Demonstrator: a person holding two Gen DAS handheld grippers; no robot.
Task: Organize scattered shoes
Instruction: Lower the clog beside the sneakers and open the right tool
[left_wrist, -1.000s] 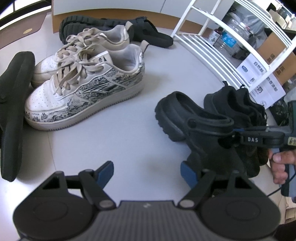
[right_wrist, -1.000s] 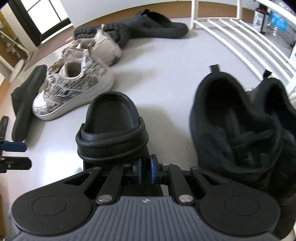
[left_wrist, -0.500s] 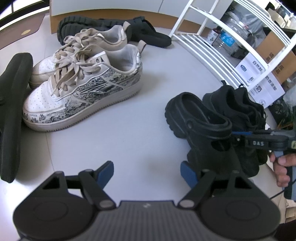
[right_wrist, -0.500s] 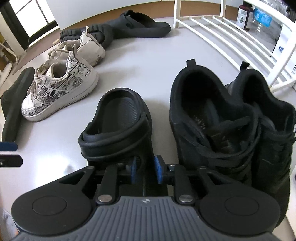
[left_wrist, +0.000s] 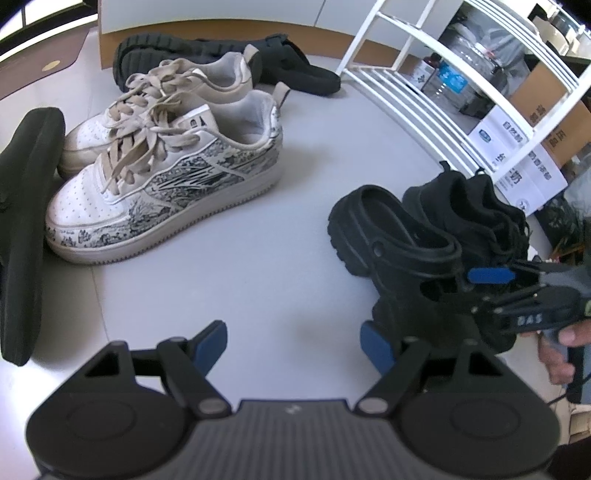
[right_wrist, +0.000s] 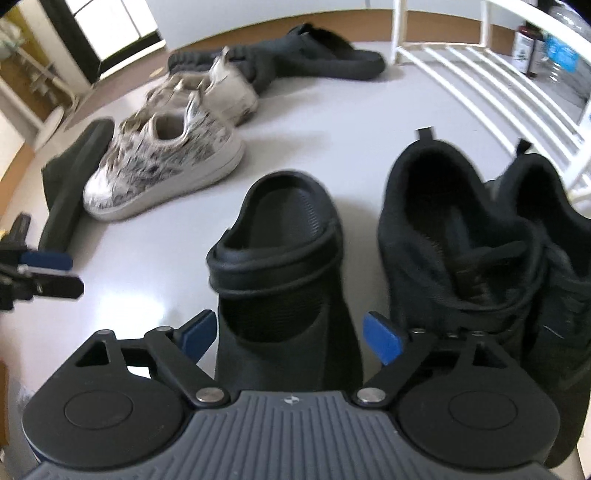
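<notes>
Nearest: R gripper (right_wrist: 286, 334) w/ jaws opening, pads clear of the black clog (right_wrist: 284, 258) that sits between them, so the clog looks let go, resting on the grey floor (left_wrist: 258, 266). It's lined up just beside the black sneaker pair (right_wrist: 480, 236), heels pointing away from the gripper, close to the floor's right side by the white rack (left_wrist: 424, 103). L gripper (left_wrist: 291, 341) hangs spread wide over bare floor, nothing between its pads.

Step in hand, I'd say: setting down the clog next to the sneakers, i.e. placing done, release under way.

Mid-floor: the two white patterned sneakers (left_wrist: 166, 184) side by side, a black slipper (left_wrist: 26, 229) on edge touching them at the floor's left. Far edge, by the wall: what looks like the clog's mate (left_wrist: 170, 55) on its side, sole showing, plus another black slipper (left_wrist: 299, 70).

Next move prob. calls for backing the R gripper off w/o nudging the clog, then reaching to the far edge for the mate & righting it.
</notes>
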